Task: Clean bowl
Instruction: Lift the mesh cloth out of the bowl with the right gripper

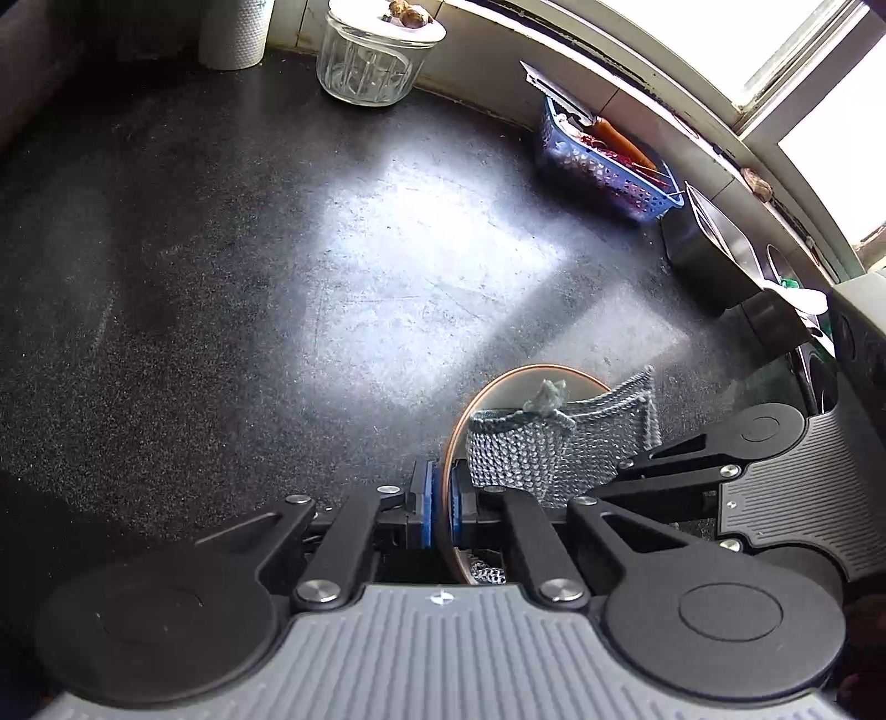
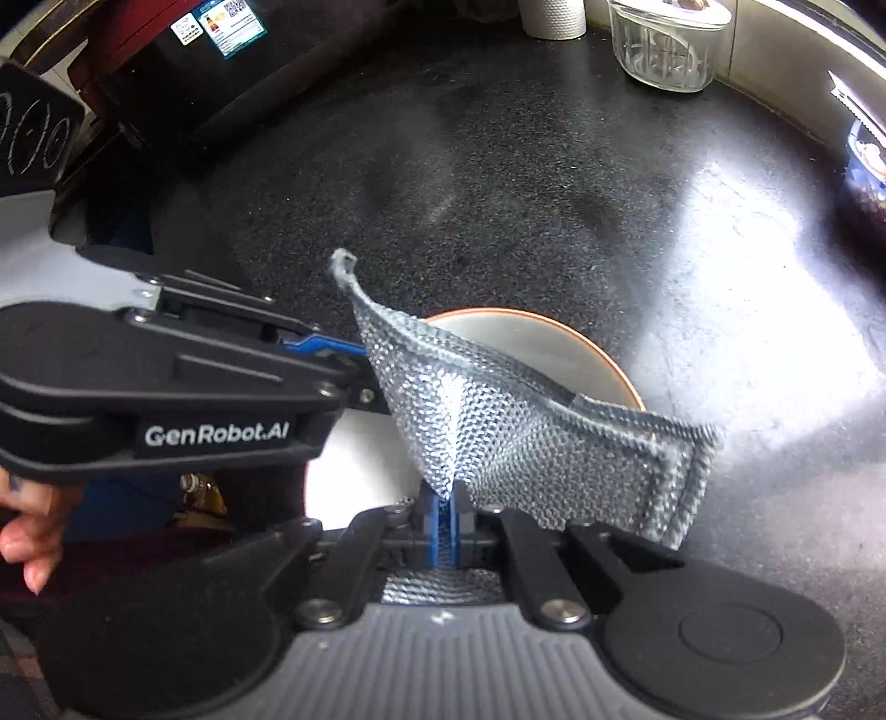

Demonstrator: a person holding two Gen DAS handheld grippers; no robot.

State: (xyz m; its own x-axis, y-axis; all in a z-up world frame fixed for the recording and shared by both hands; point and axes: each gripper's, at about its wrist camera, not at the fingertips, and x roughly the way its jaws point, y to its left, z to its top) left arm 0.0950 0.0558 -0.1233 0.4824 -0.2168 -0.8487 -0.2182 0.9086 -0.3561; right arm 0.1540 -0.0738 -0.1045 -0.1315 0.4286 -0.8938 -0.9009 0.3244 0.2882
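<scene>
Right now the left gripper is clamped on the rim of the bowl, its blue pads pinching the copper-coloured edge from either side; the bowl is tipped up on edge above the dark speckled bench, pale inside, toward the bench's near side; from the right wrist view the same bowl shows its grey-white hollow and orange rim, with the left gripper reaching in from the left onto that rim.

The right gripper is closed narrow on a grey knitted cloth; the cloth stands up from between its blue pads and drapes across the bowl's mouth, one twisted corner pointing upward, the far hemmed end hanging past the rim on the right; in the left wrist view the cloth lies inside the bowl and spills over its right edge, with the right gripper's linkage just beside it; whether the cloth presses the inner surface I cannot tell.

At the bench's far edge stands a ribbed glass jar with a white lid, a white paper roll to its left; a blue perforated basket sits along the far right edge under the window, holding reddish and orange things I cannot make out; a sink lies beyond it at the right corner; bright window light falls in a patch across the middle of the bench; a person's fingers show at the left of the right wrist view.
</scene>
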